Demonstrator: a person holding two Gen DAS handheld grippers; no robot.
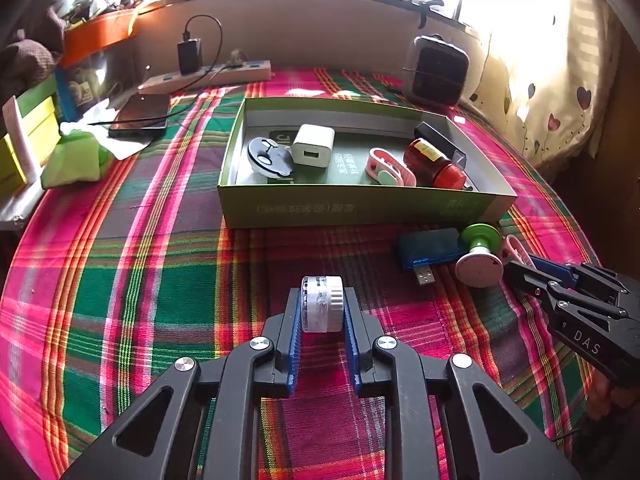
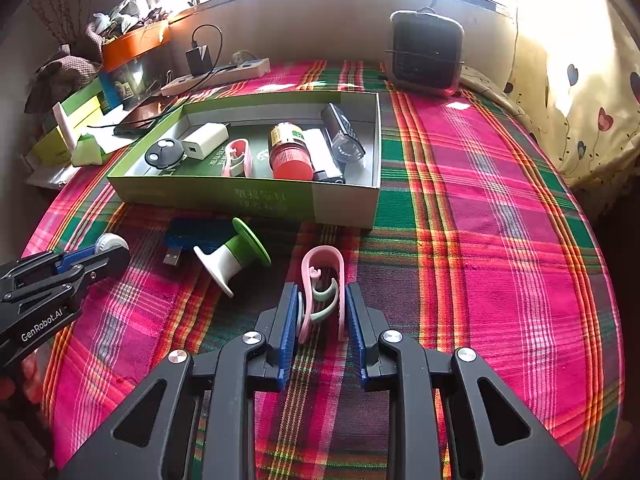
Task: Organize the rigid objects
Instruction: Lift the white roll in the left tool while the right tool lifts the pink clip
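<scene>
A: What does the left gripper (image 1: 322, 304) hold?
B: It squeezes a small white jar (image 1: 322, 303), low in the middle.
A: And the right gripper (image 2: 322, 310)?
B: It pinches a pink clip (image 2: 323, 280), below the green box (image 2: 248, 196).

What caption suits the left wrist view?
Left gripper shut on a small white jar over the plaid cloth, green box behind.
</scene>
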